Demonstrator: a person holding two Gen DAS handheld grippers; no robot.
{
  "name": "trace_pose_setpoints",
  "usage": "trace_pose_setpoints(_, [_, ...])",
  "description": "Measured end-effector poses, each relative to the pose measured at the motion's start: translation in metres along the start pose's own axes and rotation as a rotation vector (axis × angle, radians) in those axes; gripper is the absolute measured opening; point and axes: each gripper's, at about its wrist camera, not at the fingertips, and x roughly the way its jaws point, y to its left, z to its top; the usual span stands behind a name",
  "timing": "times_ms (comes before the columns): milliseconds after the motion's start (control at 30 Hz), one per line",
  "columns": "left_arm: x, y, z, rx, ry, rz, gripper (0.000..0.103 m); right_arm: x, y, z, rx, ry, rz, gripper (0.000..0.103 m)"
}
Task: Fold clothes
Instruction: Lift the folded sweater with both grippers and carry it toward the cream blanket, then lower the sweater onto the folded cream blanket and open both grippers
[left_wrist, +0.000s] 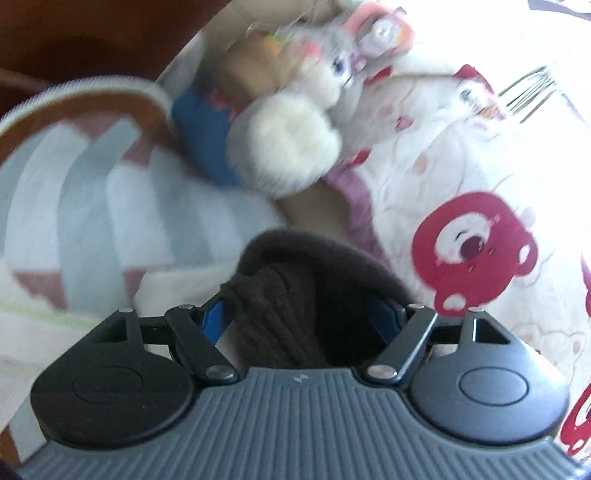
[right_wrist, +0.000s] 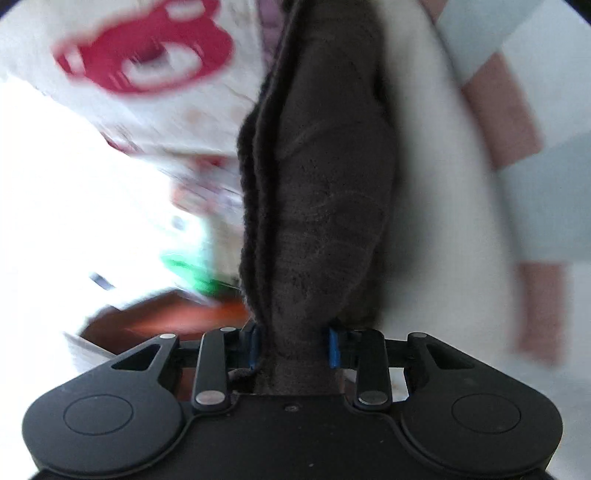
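From my left wrist camera the plush rabbit (left_wrist: 295, 122) is smeared by motion blur, so I can't make out what the blue thing (left_wrist: 203, 136) behind it is, and the brown knit garment (left_wrist: 295, 302) covers my left gripper's fingertips (left_wrist: 303, 321) entirely. On the right wrist view the same garment (right_wrist: 317, 184) runs off the top edge, and the green and orange shapes (right_wrist: 207, 291) beside it are too blurred to identify.
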Motion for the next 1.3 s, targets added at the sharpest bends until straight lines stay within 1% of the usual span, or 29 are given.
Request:
trace_pose_setpoints(33, [0.000,-0.005,0.002,0.016,-0.010,-0.002,0.076,0.001,-0.008,-0.003,-0.012,0.016,-0.066,0.039])
trace_pose_setpoints(100, [-0.002,-0.011,0.002,0.097,0.009,0.019,0.076,-0.005,-0.024,-0.008,-0.023,0.009,-0.101,0.040])
trace_pose_setpoints(133, [-0.004,-0.014,-0.001,0.146,0.014,0.030,0.077,-0.010,-0.028,-0.010,-0.038,-0.003,-0.072,0.042])
trace_pose_setpoints(167, [-0.005,-0.016,-0.005,0.197,0.021,0.061,0.077,-0.013,-0.027,-0.013,-0.067,-0.010,-0.062,0.046])
trace_pose_setpoints(200, [-0.007,-0.018,-0.008,0.249,0.028,0.094,0.077,-0.012,-0.023,-0.016,-0.114,-0.009,-0.066,0.049])
trace_pose_setpoints(233, [-0.008,-0.019,-0.014,0.317,0.038,0.141,0.078,-0.009,-0.015,-0.020,-0.191,0.004,-0.094,0.049])
trace_pose_setpoints(267, [-0.010,-0.021,-0.019,0.385,0.048,0.189,0.078,-0.005,-0.004,-0.025,-0.277,0.021,-0.139,0.049])
trace_pose_setpoints(300, [-0.011,-0.022,-0.025,0.454,0.057,0.237,0.078,0.000,0.009,-0.030,-0.379,0.037,-0.186,0.052])
trace_pose_setpoints(333, [-0.013,-0.026,-0.032,0.538,0.055,0.303,0.078,0.002,0.018,-0.034,-0.442,0.043,-0.205,0.052])
trace_pose_setpoints(367, [-0.015,-0.029,-0.039,0.619,0.051,0.367,0.078,0.004,0.027,-0.038,-0.504,0.049,-0.223,0.049])
trace_pose_setpoints(400, [-0.020,-0.032,-0.042,0.658,0.033,0.389,0.078,0.006,0.035,-0.042,-0.562,0.054,-0.241,0.047])
trace_pose_setpoints(500, [-0.046,-0.050,-0.041,0.720,-0.090,0.388,0.078,0.002,0.042,-0.046,-0.644,0.044,-0.275,0.046])
trace_pose_setpoints(567, [-0.062,-0.061,-0.040,0.761,-0.172,0.385,0.079,0.001,0.044,-0.052,-0.724,0.057,-0.341,0.046])
trace_pose_setpoints(633, [-0.069,-0.078,-0.039,0.817,-0.223,0.335,0.084,-0.002,0.039,-0.061,-0.783,0.088,-0.382,0.046])
trace_pose_setpoints(667, [-0.068,-0.084,-0.040,0.841,-0.224,0.311,0.084,-0.003,0.037,-0.063,-0.801,0.110,-0.391,0.046])
trace_pose_setpoints(700, [-0.062,-0.090,-0.044,0.865,-0.197,0.293,0.085,-0.005,0.036,-0.066,-0.820,0.129,-0.399,0.046])
trace_pose_setpoints(733, [-0.056,-0.096,-0.047,0.888,-0.169,0.275,0.085,-0.008,0.036,-0.067,-0.836,0.121,-0.399,0.047])
trace_pose_setpoints(767, [-0.049,-0.099,-0.052,0.899,-0.132,0.264,0.085,-0.015,0.039,-0.068,-0.844,0.075,-0.389,0.047])
trace_pose_setpoints(833, [-0.030,-0.099,-0.064,0.887,-0.009,0.267,0.085,-0.034,0.044,-0.067,-0.836,-0.028,-0.359,0.049])
trace_pose_setpoints(867, [-0.022,-0.097,-0.071,0.871,0.042,0.286,0.085,-0.045,0.046,-0.064,-0.810,-0.062,-0.344,0.049])
trace_pose_setpoints(933, [-0.014,-0.092,-0.085,0.863,0.101,0.333,0.085,-0.063,0.052,-0.056,-0.787,-0.093,-0.370,0.052])
trace_pose_setpoints(967, [-0.013,-0.091,-0.092,0.869,0.112,0.352,0.085,-0.072,0.055,-0.053,-0.782,-0.107,-0.387,0.053])
trace_pose_setpoints(1100, [-0.033,-0.103,-0.125,0.875,0.145,0.422,0.085,-0.104,0.068,-0.071,-0.973,-0.131,-0.549,0.054])
trace_pose_setpoints(1167, [-0.057,-0.111,-0.146,0.884,0.154,0.504,0.084,-0.121,0.071,-0.081,-1.051,-0.142,-0.616,0.054])
trace_pose_setpoints(1200, [-0.071,-0.115,-0.159,0.884,0.155,0.543,0.084,-0.131,0.072,-0.088,-1.082,-0.147,-0.636,0.054])
trace_pose_setpoints(1233, [-0.084,-0.118,-0.168,0.858,0.170,0.523,0.084,-0.141,0.073,-0.095,-1.110,-0.153,-0.651,0.054])
trace_pose_setpoints(1300, [-0.108,-0.125,-0.185,0.807,0.200,0.483,0.085,-0.172,0.073,-0.114,-1.129,-0.174,-0.635,0.054])
